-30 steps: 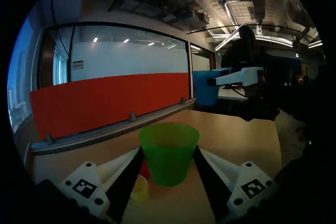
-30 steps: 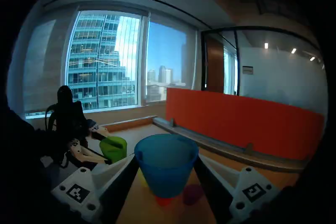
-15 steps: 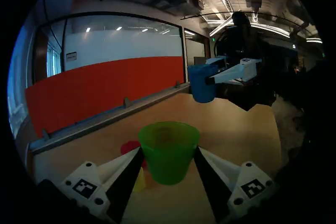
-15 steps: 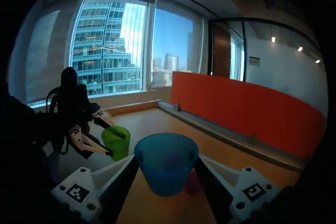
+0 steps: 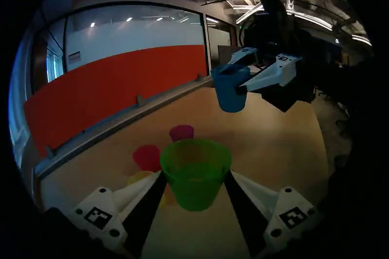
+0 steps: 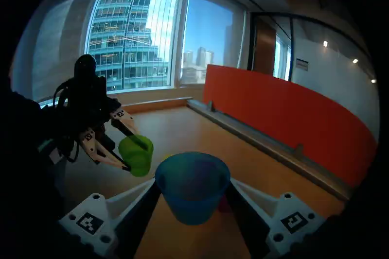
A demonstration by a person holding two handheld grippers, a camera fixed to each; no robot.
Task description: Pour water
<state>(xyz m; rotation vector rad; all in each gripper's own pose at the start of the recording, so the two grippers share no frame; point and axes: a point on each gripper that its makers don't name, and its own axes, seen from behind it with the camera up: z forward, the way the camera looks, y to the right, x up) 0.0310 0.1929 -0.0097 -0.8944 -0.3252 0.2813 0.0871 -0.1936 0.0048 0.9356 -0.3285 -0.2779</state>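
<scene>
My left gripper (image 5: 194, 181) is shut on a green cup (image 5: 196, 171), held upright above the wooden table (image 5: 272, 147). In the right gripper view that green cup (image 6: 136, 154) hangs at the left in the far gripper (image 6: 127, 153). My right gripper (image 6: 193, 193) is shut on a blue cup (image 6: 192, 186). In the left gripper view the blue cup (image 5: 229, 87) floats higher up, tilted a little, in the other gripper (image 5: 240, 80). Whether either cup holds water I cannot tell.
Below the green cup stand a magenta cup (image 5: 181, 132), a red cup (image 5: 146, 156) and a yellow cup (image 5: 138, 178) on the table. An orange partition (image 5: 112, 84) with a rail runs along the table's far side. Large windows (image 6: 131, 45) show behind the person's dark arm (image 6: 82, 98).
Both views have tipped downward, so more of the table shows. The red, magenta and yellow cups have come into sight below the green cup. The blue cup now looks nearer.
</scene>
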